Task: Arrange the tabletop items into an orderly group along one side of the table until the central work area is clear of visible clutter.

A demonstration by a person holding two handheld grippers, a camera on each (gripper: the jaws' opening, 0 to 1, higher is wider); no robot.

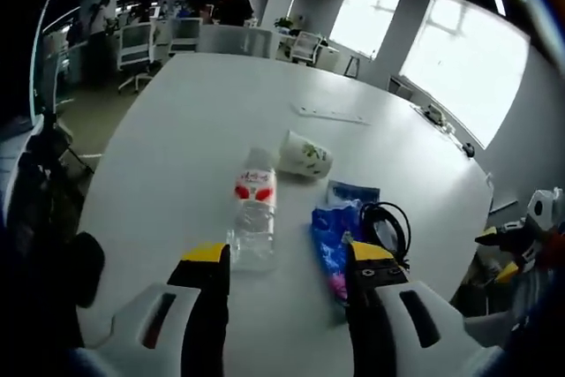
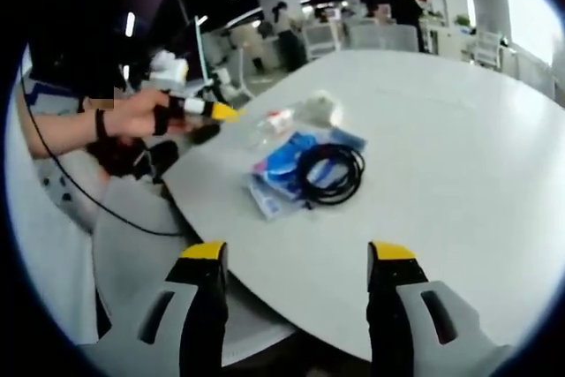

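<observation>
Lying beside bottle [image 1: 254, 209] — tipped cup [image 1: 305, 154], blue packet [image 1: 334, 249], cable coil [image 1: 386, 227].

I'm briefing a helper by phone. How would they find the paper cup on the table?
Start at the big white table and go to the small cluster of items near its edge. The paper cup lies on its side, just beyond the clear water bottle and the blue packet. It is the one white item printed with green leaves.

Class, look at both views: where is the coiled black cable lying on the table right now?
The coiled black cable lies on the white table near its edge, partly on the blue packet; in the left gripper view it sits just beyond that gripper's right jaw.
</observation>
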